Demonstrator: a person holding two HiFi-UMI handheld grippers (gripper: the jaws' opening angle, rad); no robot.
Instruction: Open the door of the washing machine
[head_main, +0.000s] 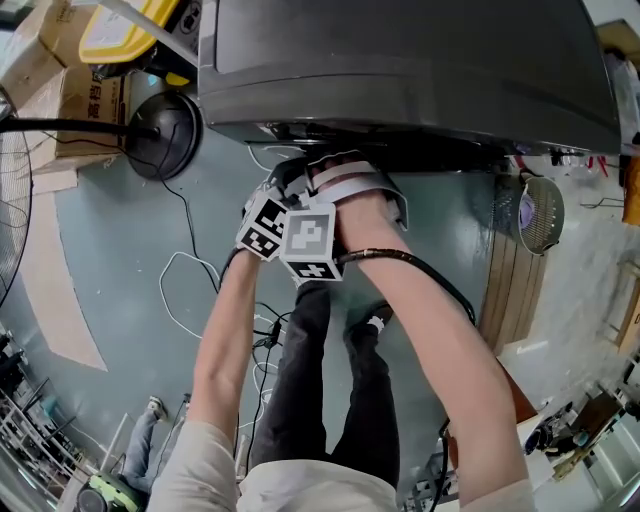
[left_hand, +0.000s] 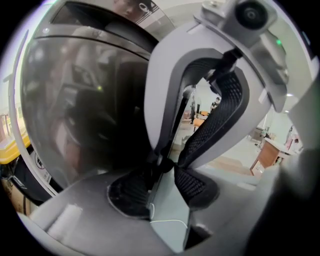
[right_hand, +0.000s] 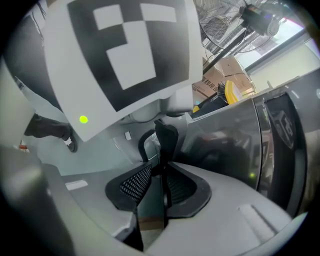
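step: door (left_hand: 75, 115) is approached, judged shut | washer (head_main: 400, 60) at far side | left gripper (left_hand: 161, 175) wide, nothing held | right gripper (right_hand: 159, 177) half apart, nothing held | next: door edge is to be gripped and pulled

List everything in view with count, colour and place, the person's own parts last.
washing machine: one, dark grey, top of the head view
door: one, dark glass, on the machine's front, beside both grippers
fans: two; black left of the machine, grey right of it
boxes: at least two, brown, by the black fan
cable: one, white, loose on the floor
floor: grey-green
arms: two, bare; left, right
legs: two, black trousers, below the grippers
left gripper: one, grey, at the door, jaws apart
right gripper: one, grey, tip to tip with the left; grip unclear
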